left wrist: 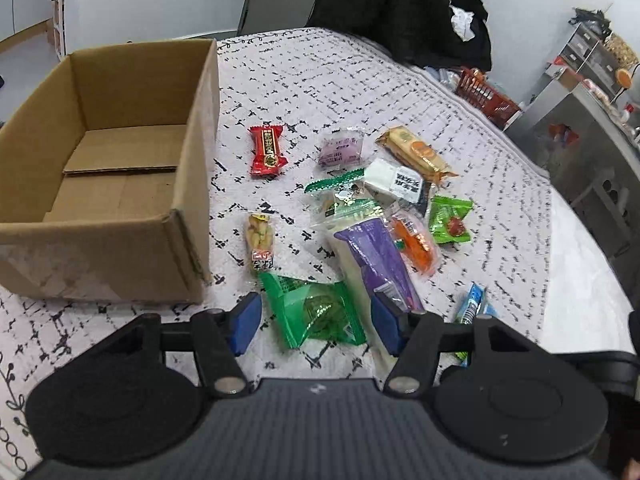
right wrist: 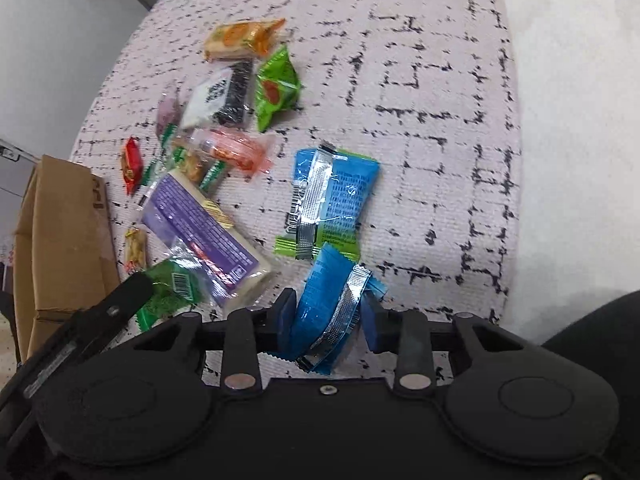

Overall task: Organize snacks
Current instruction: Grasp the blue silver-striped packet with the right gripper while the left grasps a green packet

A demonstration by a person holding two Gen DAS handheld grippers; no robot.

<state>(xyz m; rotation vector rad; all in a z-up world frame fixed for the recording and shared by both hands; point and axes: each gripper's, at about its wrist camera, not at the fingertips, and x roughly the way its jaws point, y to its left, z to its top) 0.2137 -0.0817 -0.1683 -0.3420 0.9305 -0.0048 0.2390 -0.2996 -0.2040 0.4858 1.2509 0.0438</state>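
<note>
On a white cloth with black dashes lie several snack packets. My left gripper (left wrist: 316, 324) hangs low over a dark green packet (left wrist: 316, 312) that lies flat between its blue pads (left wrist: 246, 322); it is open and the pads do not squeeze the packet. A long purple packet (left wrist: 376, 260) lies just beyond the right pad. My right gripper (right wrist: 329, 318) is shut on a blue packet with a silver seam (right wrist: 320, 292), which is buckled between the pads. A second blue packet (right wrist: 336, 196) lies flat just ahead. The open cardboard box (left wrist: 200, 120) stands empty at the left.
Farther out lie a red packet (left wrist: 267, 152), a nut packet (left wrist: 261, 240), a yellow bar (left wrist: 416, 154), a light green packet (left wrist: 450, 220) and an orange one (left wrist: 416, 244). A red basket (left wrist: 488, 96) and dark clothing (left wrist: 400, 8) sit at the far edge. Metal shelves (left wrist: 580, 92) stand beyond.
</note>
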